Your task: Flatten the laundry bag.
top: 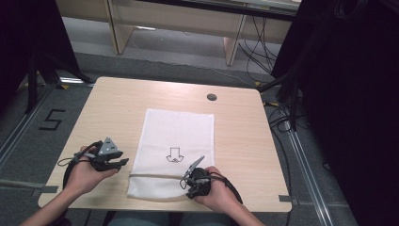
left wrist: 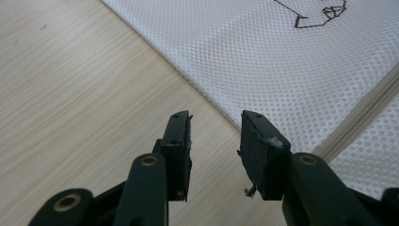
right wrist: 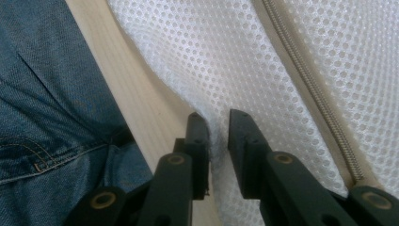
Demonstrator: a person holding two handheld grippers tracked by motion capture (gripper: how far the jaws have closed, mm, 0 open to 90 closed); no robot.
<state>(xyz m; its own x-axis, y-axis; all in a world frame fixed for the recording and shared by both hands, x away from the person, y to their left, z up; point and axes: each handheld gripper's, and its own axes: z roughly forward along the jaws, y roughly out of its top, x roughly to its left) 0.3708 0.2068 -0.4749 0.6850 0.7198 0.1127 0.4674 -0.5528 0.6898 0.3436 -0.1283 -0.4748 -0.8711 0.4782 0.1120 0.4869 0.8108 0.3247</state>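
A white mesh bag (top: pixel 171 136) lies flat in the middle of the wooden table (top: pixel 108 108), with a black arrow print (top: pixel 174 154) and a zipper (top: pixel 155 175) running across near its front end. My left gripper (top: pixel 123 162) rests just left of the bag, open, with bare wood between its jaws (left wrist: pixel 215 120) and the bag's edge (left wrist: pixel 282 61) beside the right jaw. My right gripper (top: pixel 185 185) sits at the bag's front right corner. Its jaws (right wrist: pixel 217 117) stand slightly apart, open, with a raised fold of mesh (right wrist: pixel 226 56) between them and the zipper (right wrist: pixel 310 84) to their right.
The table's front edge (right wrist: pixel 136 94) runs right beside the right gripper, with the person's jeans (right wrist: pixel 47 94) below it. A round cable hole (top: pixel 211 97) sits at the table's back. Dark curtains and floor cables (top: pixel 282 117) flank the table on the right.
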